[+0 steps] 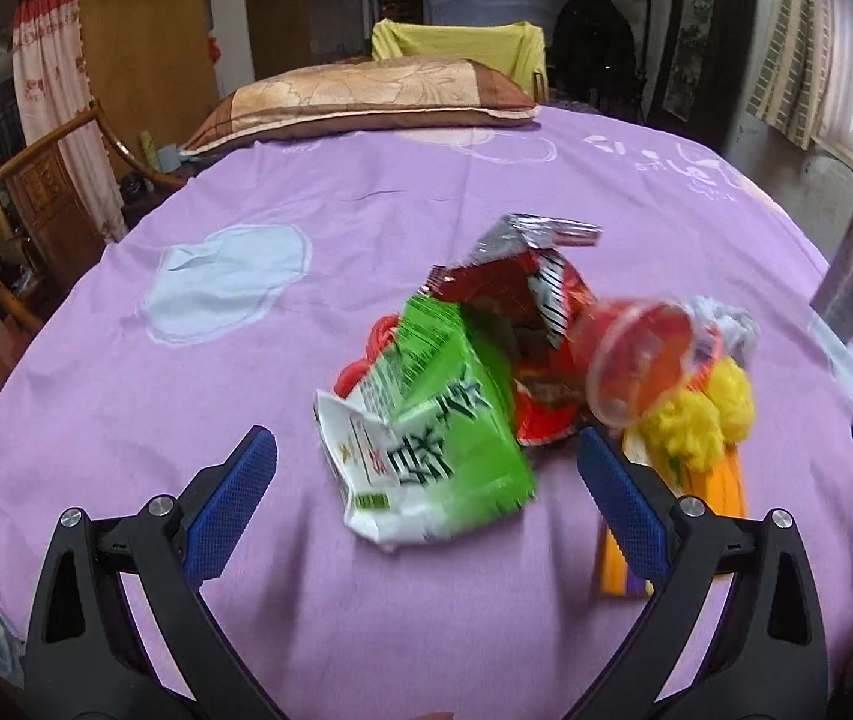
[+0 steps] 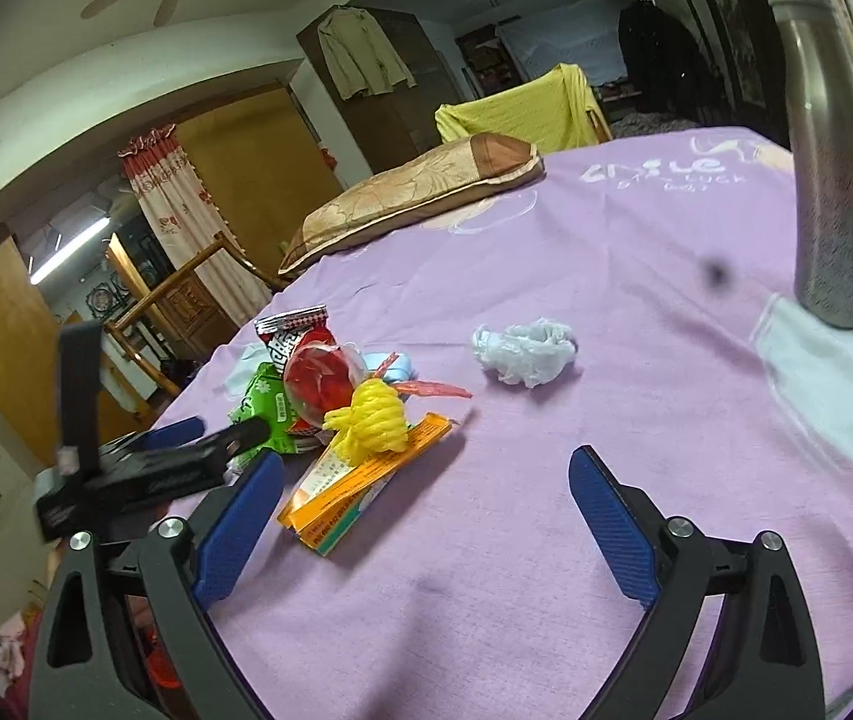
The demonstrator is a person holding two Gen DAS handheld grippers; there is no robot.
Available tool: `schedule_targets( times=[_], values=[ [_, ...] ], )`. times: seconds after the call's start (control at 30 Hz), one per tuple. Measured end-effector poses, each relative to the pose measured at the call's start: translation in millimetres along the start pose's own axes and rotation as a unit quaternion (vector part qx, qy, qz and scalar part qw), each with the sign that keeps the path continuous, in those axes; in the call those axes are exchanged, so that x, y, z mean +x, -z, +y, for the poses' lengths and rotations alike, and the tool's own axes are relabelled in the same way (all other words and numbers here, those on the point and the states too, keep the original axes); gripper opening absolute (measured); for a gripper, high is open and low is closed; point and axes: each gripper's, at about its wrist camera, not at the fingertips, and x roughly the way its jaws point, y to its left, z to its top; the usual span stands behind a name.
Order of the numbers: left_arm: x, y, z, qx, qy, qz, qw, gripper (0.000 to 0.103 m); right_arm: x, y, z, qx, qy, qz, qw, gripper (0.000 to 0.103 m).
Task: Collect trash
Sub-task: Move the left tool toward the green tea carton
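A pile of trash lies on the purple bedsheet [image 1: 246, 360]: a green snack bag [image 1: 444, 420], a red foil wrapper [image 1: 522, 312], a clear cup with red inside [image 1: 642, 366], a yellow crumpled wad [image 1: 702, 414] and an orange box [image 1: 726, 492]. My left gripper [image 1: 426, 438] is open, its blue pads either side of the green bag without touching it. In the right wrist view my right gripper [image 2: 426, 459] is open over bare sheet, just right of the orange box [image 2: 360, 480]. A crumpled white tissue [image 2: 525, 354] lies apart, beyond it. The left gripper [image 2: 210, 432] shows at the pile's left.
A steel bottle [image 2: 834, 180] stands on the sheet at the far right. A brown pillow [image 1: 360, 96] lies at the bed's far end, with a yellow-draped chair [image 1: 456, 42] behind it. Wooden furniture [image 1: 24, 192] stands past the bed's left edge.
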Motion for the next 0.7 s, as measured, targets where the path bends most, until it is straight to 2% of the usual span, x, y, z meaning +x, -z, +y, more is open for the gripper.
schedule_targets(
  times=[0.1,0.2,0.33,0.43,0.5,0.7],
  values=[
    [9,-2,15,-0.011,-0.026,0.012,0.9995,0.097,-1,1,1,-0.001,-0.003,0.001,1.0,0.094],
    [3,7,43,-0.037,-0.021,0.019,0.9989,0.097,-3,2,1,0.003,-0.006,-0.003,1.0,0.095],
    [-20,29,83,-0.049,-0.078,0.02,0.9955,0.097,-4,2,-1,0.011,-0.015,-0.004,1.0,0.095],
    [-35,45,95,-0.046,-0.102,0.022,0.9935,0.097,-4,3,0,0.008,-0.016,-0.004,1.0,0.095],
    [-42,51,93,-0.043,-0.099,0.021,0.994,0.097,-4,4,1,0.004,-0.014,-0.004,1.0,0.097],
    [-50,37,55,-0.034,-0.04,-0.004,0.9986,0.097,-2,4,1,0.006,-0.01,-0.003,1.0,0.097]
  ],
)
